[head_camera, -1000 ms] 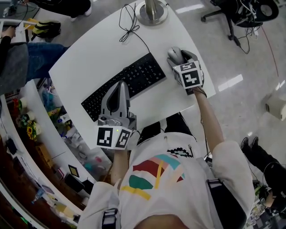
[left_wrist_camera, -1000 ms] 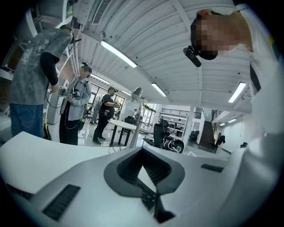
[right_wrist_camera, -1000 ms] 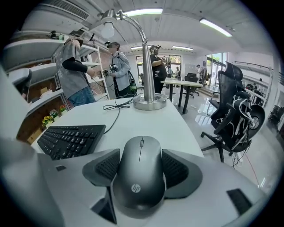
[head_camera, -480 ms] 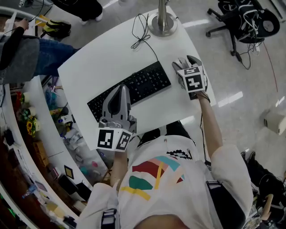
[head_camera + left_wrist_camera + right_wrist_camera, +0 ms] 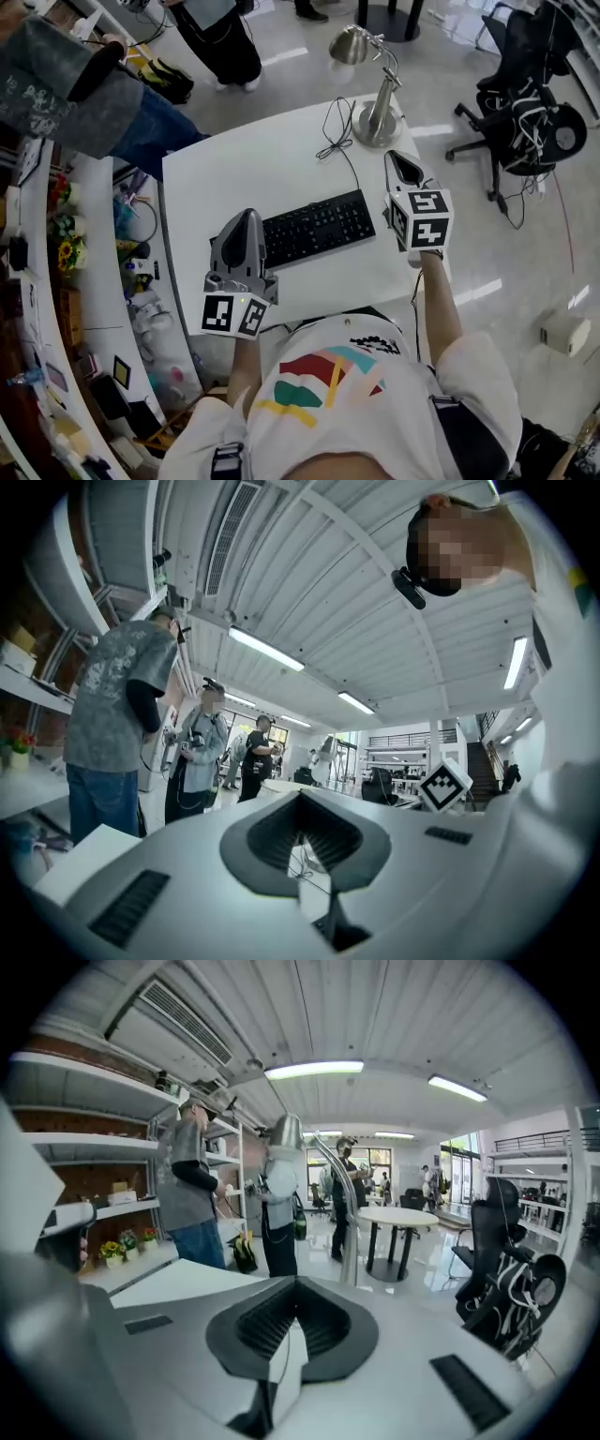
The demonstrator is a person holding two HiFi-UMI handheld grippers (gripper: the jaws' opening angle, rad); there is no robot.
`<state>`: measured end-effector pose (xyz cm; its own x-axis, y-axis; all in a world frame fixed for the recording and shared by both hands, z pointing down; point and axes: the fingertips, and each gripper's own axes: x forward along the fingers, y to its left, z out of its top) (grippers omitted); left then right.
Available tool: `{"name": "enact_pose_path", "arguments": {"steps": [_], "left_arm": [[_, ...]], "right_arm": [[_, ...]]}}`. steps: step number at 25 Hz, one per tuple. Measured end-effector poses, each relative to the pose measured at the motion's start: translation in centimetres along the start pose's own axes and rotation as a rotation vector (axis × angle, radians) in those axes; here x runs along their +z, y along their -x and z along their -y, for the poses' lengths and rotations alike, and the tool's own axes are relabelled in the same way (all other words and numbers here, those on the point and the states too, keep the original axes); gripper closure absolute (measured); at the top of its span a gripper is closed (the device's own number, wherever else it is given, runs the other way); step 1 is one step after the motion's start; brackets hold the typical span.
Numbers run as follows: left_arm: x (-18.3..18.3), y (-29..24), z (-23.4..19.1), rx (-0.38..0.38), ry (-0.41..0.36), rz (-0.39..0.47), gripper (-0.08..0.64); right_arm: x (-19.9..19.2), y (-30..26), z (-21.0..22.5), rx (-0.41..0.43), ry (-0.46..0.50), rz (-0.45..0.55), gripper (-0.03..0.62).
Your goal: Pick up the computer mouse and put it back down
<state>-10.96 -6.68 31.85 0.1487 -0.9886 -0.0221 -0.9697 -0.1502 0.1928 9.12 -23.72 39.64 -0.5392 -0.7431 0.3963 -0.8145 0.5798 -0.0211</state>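
Observation:
The computer mouse shows in no view at this moment. In the head view my right gripper [image 5: 402, 161] is raised above the right end of the white table [image 5: 253, 164], just right of the black keyboard [image 5: 315, 228]. Its jaws are closing together, and the right gripper view shows the right gripper [image 5: 286, 1358] with nothing between them. My left gripper [image 5: 246, 217] hovers over the keyboard's left end, shut and empty. The left gripper view looks level across the room past the left gripper's [image 5: 302, 855] closed jaws.
A silver desk lamp [image 5: 377, 124] stands at the table's far edge with a tangled black cable [image 5: 333, 141] beside it. People stand at the upper left [image 5: 122, 94]. An office chair [image 5: 525, 103] is on the right. Cluttered shelves [image 5: 56, 244] run along the left.
My right gripper has lifted off the mouse and its jaws have closed. The mouse has gone out of sight. My left gripper has also risen, and the head view now reaches farther out.

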Motion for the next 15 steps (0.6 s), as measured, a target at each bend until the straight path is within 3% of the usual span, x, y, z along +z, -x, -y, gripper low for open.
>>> {"name": "enact_pose_path", "arguments": {"steps": [5, 11, 15], "left_arm": [[5.2, 2.3, -2.5, 0.088, -0.021, 0.144, 0.514], [8.6, 5.3, -4.6, 0.167, -0.025, 0.214, 0.514], [9.4, 6.5, -5.5, 0.198, -0.044, 0.223, 0.514]], "right_arm": [[8.2, 0.9, -7.0, 0.176, 0.065, 0.157, 0.578], [13.2, 3.2, -18.1, 0.440, 0.130, 0.279, 0.578], [14.7, 5.1, -24.0, 0.562, 0.189, 0.335, 0.579]]}}
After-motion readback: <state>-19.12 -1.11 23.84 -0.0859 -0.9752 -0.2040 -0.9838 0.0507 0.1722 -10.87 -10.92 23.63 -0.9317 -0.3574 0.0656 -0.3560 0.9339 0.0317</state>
